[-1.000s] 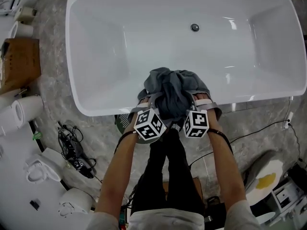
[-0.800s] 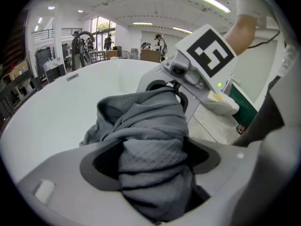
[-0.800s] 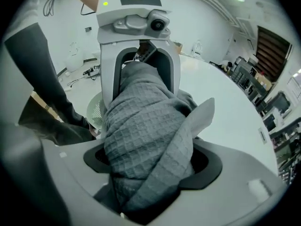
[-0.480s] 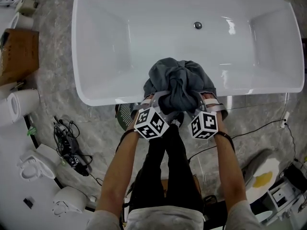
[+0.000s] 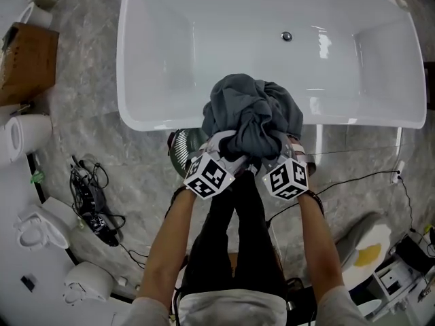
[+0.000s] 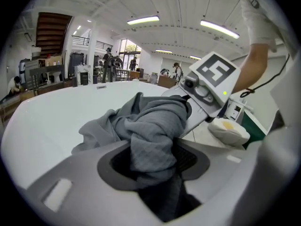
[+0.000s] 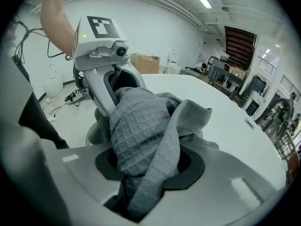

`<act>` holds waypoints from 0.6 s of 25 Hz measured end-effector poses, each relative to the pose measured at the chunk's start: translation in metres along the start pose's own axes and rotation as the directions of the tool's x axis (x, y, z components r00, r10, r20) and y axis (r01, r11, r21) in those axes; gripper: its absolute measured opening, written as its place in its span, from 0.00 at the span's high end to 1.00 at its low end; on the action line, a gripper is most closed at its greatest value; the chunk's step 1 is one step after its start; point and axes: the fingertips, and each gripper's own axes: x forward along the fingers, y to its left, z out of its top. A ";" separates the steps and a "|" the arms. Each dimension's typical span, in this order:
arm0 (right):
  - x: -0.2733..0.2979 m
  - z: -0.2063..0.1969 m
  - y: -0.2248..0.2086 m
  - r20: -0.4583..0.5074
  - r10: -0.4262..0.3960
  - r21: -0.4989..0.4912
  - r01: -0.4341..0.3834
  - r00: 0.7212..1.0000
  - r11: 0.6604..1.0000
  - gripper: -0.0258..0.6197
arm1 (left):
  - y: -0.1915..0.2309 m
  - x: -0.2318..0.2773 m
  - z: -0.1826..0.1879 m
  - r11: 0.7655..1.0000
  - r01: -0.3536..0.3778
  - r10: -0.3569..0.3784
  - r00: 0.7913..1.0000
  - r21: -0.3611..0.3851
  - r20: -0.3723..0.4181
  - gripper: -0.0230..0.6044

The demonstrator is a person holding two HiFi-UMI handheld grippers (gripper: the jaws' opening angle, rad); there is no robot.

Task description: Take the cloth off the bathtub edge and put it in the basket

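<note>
Over the near rim of the white bathtub (image 5: 146, 117) hangs the bunched grey cloth (image 5: 253, 111), with the dark basket (image 5: 178, 149) just below on the floor. The left gripper (image 5: 221, 141) and right gripper (image 5: 288, 144) have just been closing, and their fingers now pinch its folds. Best to keep both pinches firm and carry it together to the basket.

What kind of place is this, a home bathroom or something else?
Probably a sanitary-ware showroom or warehouse, not a home bathroom: a freestanding bathtub on open floor, loose toilets beside it, and a big hall with strip lights in the left gripper view.
</note>
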 end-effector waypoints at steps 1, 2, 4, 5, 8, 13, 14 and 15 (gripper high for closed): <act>0.001 0.005 0.008 0.006 0.006 0.011 -0.006 1.000 1.000 0.71 | -0.002 -0.008 -0.005 1.000 -0.004 0.004 1.000 -0.013 0.006 0.57; 0.002 0.009 0.017 0.011 0.013 0.021 -0.014 1.000 1.000 0.71 | -0.004 -0.017 -0.010 1.000 -0.007 0.007 1.000 -0.027 0.011 0.57; 0.006 0.017 0.036 0.021 0.032 0.042 -0.032 0.999 0.999 0.71 | -0.009 -0.032 -0.024 0.998 -0.013 0.014 1.000 -0.058 0.017 0.57; 0.009 0.021 0.045 0.026 0.042 0.054 -0.043 0.999 0.998 0.71 | -0.011 -0.040 -0.031 0.997 -0.017 0.019 1.000 -0.074 0.020 0.57; 0.018 0.030 0.075 0.036 0.076 0.087 -0.079 0.996 0.993 0.71 | -0.017 -0.061 -0.052 0.993 -0.036 0.040 0.999 -0.113 0.036 0.57; 0.034 0.045 0.122 0.051 0.135 0.156 -0.142 0.990 0.978 0.71 | -0.026 -0.095 -0.088 0.981 -0.059 0.069 0.996 -0.186 0.048 0.58; 0.038 0.047 0.131 0.051 0.147 0.161 -0.153 0.988 0.975 0.71 | -0.027 -0.101 -0.096 0.978 -0.064 0.074 0.996 -0.200 0.046 0.58; 0.041 0.048 0.139 0.050 0.160 0.164 -0.166 0.986 0.972 0.71 | -0.029 -0.106 -0.103 0.975 -0.067 0.079 0.996 -0.213 0.044 0.58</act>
